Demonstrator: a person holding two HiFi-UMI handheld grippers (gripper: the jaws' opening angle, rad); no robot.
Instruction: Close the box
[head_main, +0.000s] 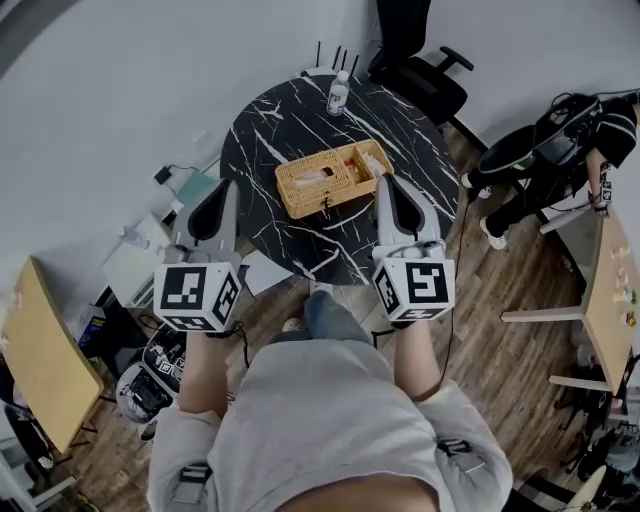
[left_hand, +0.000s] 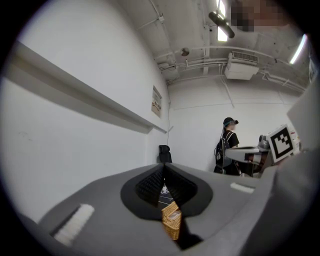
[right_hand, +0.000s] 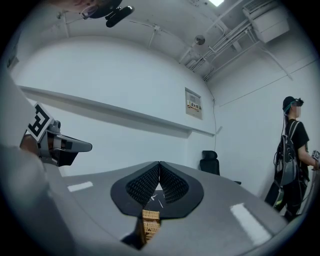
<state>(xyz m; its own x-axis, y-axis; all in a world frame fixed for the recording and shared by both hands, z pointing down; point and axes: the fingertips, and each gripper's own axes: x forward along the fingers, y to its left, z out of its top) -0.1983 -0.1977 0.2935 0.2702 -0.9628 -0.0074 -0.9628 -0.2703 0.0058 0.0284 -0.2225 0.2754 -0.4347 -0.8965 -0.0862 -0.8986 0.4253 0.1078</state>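
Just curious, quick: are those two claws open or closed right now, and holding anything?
Left gripper: closed, holding nothing.
Right gripper: closed, holding nothing.

A rectangular woven wicker box (head_main: 330, 178) is being borne near the middle of the round black marble-patterned table (head_main: 270, 130). A small clear plastic bottle (head_main: 338, 95) is being kept at the table's far edge, and a black office chair (head_main: 425, 80) behind the table. The left gripper (head_main: 228, 187) is being held over the table's near-left edge, the right gripper (head_main: 383, 182) over its near-right part.

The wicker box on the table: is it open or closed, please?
Open: the head view looks straight into the wicker box, with items showing inside.
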